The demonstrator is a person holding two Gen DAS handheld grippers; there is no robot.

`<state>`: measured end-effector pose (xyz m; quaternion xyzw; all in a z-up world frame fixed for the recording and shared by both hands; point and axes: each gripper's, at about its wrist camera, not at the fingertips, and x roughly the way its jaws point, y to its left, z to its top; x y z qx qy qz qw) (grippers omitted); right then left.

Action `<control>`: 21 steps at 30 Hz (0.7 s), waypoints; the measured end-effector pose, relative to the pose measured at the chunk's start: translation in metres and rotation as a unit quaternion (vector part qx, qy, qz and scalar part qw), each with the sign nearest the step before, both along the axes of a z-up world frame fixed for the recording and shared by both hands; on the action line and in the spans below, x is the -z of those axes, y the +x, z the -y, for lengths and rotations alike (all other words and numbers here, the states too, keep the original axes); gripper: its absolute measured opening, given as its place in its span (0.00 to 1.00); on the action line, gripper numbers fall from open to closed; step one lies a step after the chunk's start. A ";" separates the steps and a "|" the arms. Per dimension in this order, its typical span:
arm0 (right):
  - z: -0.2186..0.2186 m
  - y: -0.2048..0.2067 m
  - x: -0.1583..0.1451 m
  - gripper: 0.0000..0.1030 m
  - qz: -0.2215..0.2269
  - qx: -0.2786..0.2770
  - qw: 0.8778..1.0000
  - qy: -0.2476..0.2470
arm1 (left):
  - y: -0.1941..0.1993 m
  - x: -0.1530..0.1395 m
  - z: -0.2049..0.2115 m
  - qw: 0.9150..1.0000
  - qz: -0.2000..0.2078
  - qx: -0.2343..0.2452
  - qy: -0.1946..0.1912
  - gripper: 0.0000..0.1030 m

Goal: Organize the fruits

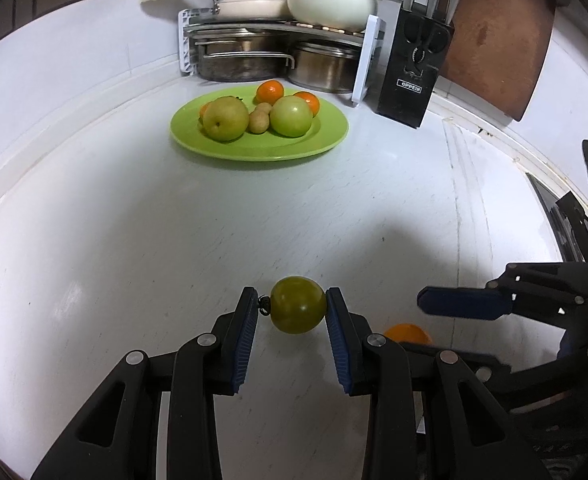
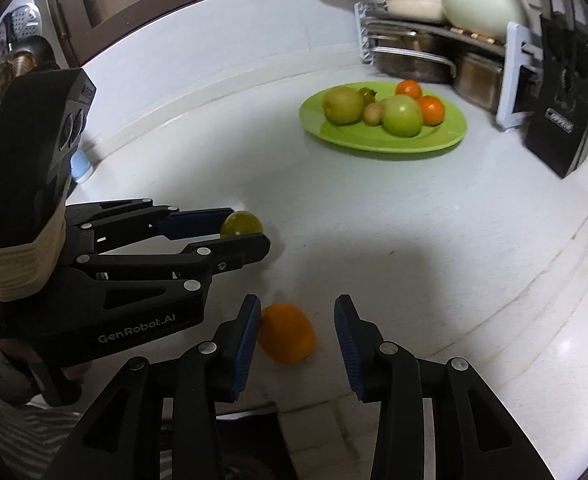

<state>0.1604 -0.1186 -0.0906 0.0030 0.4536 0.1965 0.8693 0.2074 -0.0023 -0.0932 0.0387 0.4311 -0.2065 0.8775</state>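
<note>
White counter [image 1: 133,240] running back to a pot rack; green plate [image 1: 326,136] sitting mid-counter, already loaded with fruit. Well in front of the plate, left gripper [image 1: 291,312] clamping a green fruit [image 1: 298,310] across its middle: firm, smooth, likely slippery. Right gripper [image 2: 298,332] standing apart around an orange [image 2: 287,334], not pinching.

Your left gripper [image 1: 291,312] points steeply down, its pads clamped on a small green fruit [image 1: 298,310]. Your right gripper [image 2: 298,324] tilts down just beside it, jaws parted, an orange [image 2: 287,334] lying loose between them.
</note>
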 end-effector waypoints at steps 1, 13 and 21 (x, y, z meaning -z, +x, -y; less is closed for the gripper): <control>-0.003 0.001 0.002 0.38 -0.003 -0.004 1.000 0.000 | 0.000 0.000 -0.002 1.000 -0.001 -0.002 0.000 0.33; -0.011 0.000 0.008 0.34 -0.018 -0.015 1.000 0.000 | -0.005 0.003 -0.012 1.000 0.000 -0.008 -0.006 0.33; -0.009 -0.005 0.005 0.34 -0.007 -0.008 1.000 -0.002 | -0.006 0.002 -0.012 1.000 0.001 -0.005 -0.008 0.33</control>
